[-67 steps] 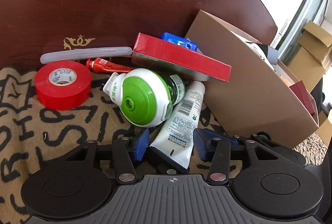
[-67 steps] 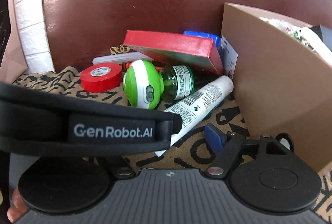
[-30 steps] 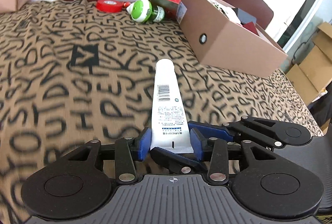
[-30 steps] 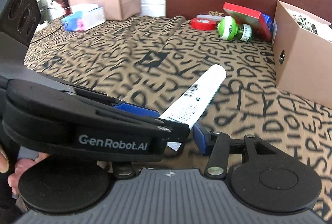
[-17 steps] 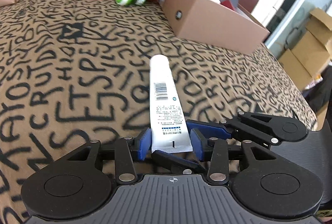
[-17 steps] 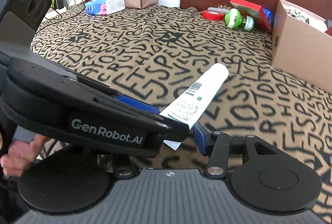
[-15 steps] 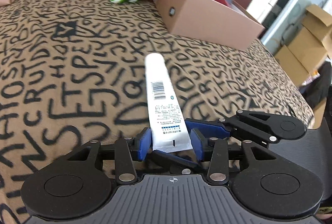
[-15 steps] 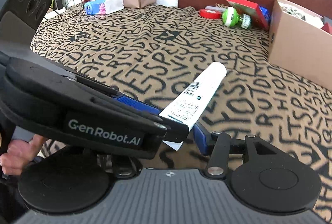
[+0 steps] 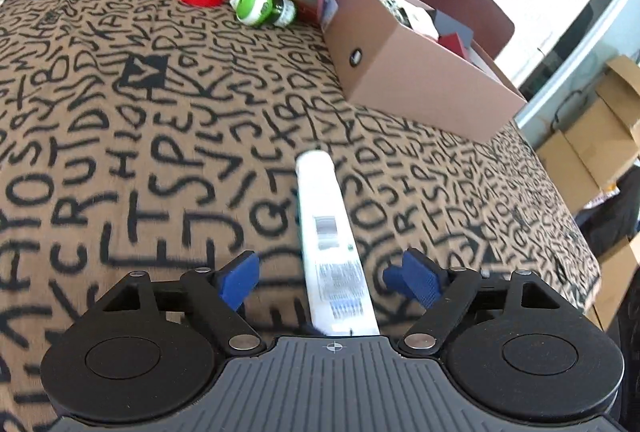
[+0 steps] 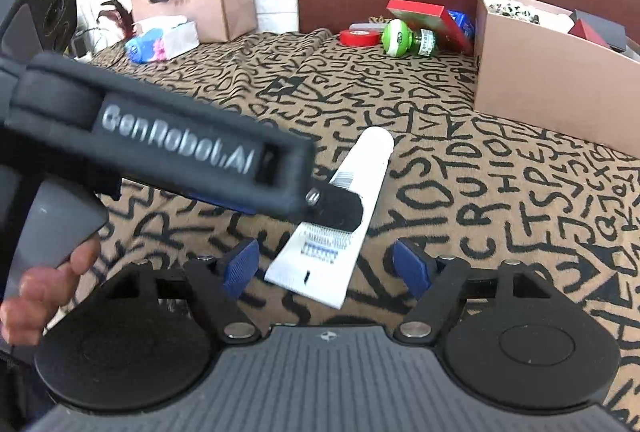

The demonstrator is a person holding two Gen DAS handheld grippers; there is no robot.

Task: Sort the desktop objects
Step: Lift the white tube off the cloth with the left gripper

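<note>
Tube: print blurred in the left wrist view; crimped end hidden behind the camera housing at 6 o'clock.
Tube middle, right wrist view: covered by the left gripper.
Cardboard box: cut off at 3 o'clock; contents too jumbled to tell.
Hand: cut off at 9 o'clock.

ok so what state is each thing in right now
white plastic tube: lying flat on the patterned cloth, released
left gripper: open, jaws just widened
right gripper: open, jaws just widened
brown cardboard box: open-topped, holding items
green-capped bottle: on its side
</note>
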